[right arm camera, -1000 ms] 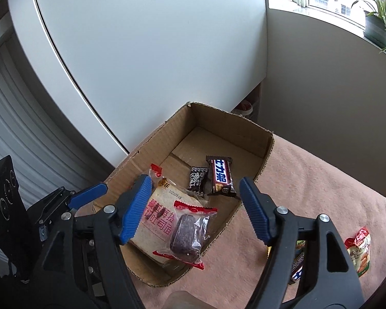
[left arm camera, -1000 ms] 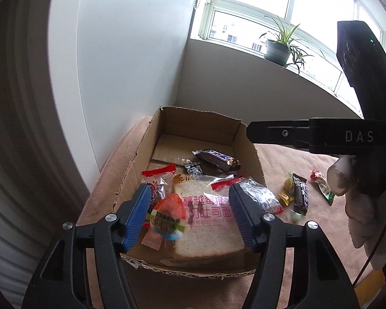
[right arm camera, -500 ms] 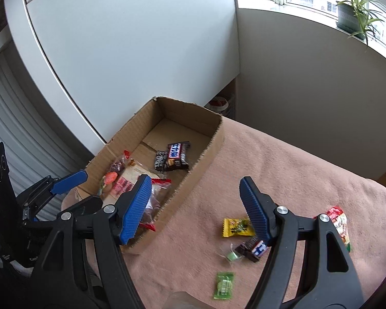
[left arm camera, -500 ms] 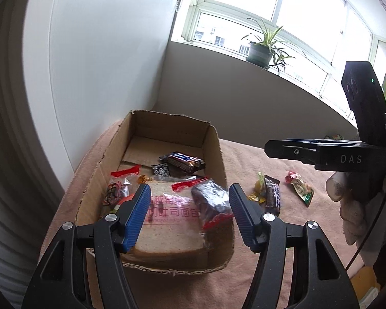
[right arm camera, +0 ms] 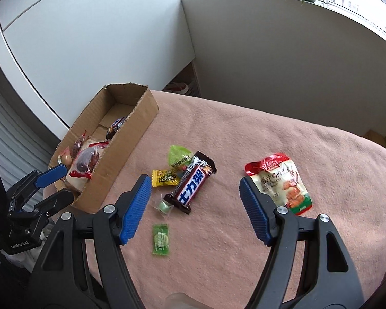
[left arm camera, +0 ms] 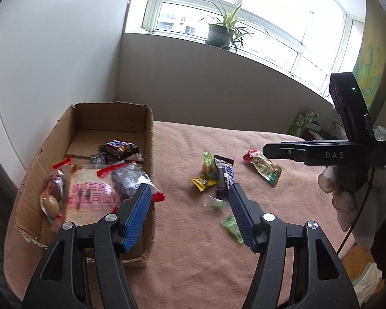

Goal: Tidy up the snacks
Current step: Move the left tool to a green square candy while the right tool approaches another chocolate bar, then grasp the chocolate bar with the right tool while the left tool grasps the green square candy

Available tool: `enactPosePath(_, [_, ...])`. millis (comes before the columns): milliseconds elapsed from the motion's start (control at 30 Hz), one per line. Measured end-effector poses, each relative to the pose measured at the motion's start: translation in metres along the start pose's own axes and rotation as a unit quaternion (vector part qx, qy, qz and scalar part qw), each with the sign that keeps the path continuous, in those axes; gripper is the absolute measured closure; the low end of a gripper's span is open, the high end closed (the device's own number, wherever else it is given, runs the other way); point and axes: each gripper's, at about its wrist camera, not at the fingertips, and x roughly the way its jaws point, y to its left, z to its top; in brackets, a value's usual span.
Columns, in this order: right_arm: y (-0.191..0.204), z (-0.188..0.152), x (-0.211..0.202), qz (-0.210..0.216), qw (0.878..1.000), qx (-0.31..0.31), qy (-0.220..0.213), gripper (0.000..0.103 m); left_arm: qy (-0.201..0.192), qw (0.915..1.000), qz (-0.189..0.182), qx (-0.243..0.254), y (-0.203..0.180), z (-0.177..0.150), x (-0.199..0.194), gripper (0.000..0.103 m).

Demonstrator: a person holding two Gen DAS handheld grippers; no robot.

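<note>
A cardboard box (left arm camera: 149,139) (right arm camera: 131,141) at the left of the pink cloth holds wrapped bread (left arm camera: 87,198), a dark cake pack (left arm camera: 128,182), a chocolate bar (left arm camera: 118,148) and small sweets. Loose on the cloth lie a chocolate bar (right arm camera: 193,185) (left arm camera: 224,179), a yellow candy (right arm camera: 164,178), a light-green pack (right arm camera: 178,155), green candies (right arm camera: 160,239) and a red-and-green pouch (right arm camera: 283,182) (left arm camera: 263,166). My left gripper (left arm camera: 189,216) hangs open and empty by the box's right wall. My right gripper (right arm camera: 195,208) is open, empty, above the loose snacks.
The pink cloth (right arm camera: 244,134) covers the table up to a grey wall under a window sill with a potted plant (left arm camera: 220,34). A white cabinet panel (right arm camera: 90,38) stands behind the box. A green carton (left arm camera: 302,121) sits at the far right.
Both grippers have swung right, away from over the box and toward the loose snacks. Their jaws keep the same width. A dark cake pack and an egg-like sweet now lie in the box.
</note>
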Motion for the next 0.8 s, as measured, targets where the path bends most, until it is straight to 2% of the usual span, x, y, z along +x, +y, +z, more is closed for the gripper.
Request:
enactPosePath(133, [-0.013,-0.007,0.007,0.011,0.999,0.027,0.014,0.032,0.012,0.9997,-0.017,0.014,-0.017,-0.006,0.007,0.041])
enactPosePath(233, [-0.017,-0.01,0.013,0.017,0.999,0.036,0.025,0.049,0.022,0.9988,-0.03,0.031,-0.03,-0.012,0.013,0.042])
enactPosePath(267, [-0.018,-0.01,0.016,0.02,0.999,0.04,0.029,0.051,0.027,0.9984,-0.035,0.037,-0.034,-0.014,0.015,0.043])
enactPosePath(400, [-0.015,-0.01,0.032,0.028,0.997,0.051,0.049,0.053,0.049,0.9963,-0.048,0.051,-0.047,-0.023,0.026,0.054])
enactPosePath(500, [-0.014,-0.007,0.044,0.039,0.995,0.061,0.065,0.059,0.068,0.995,-0.052,0.052,-0.052,-0.03,0.038,0.061])
enactPosePath(800, [-0.013,0.002,0.083,0.047,0.989,0.097,0.106,0.061,0.092,0.9945,-0.034,0.036,-0.055,-0.043,0.062,0.061])
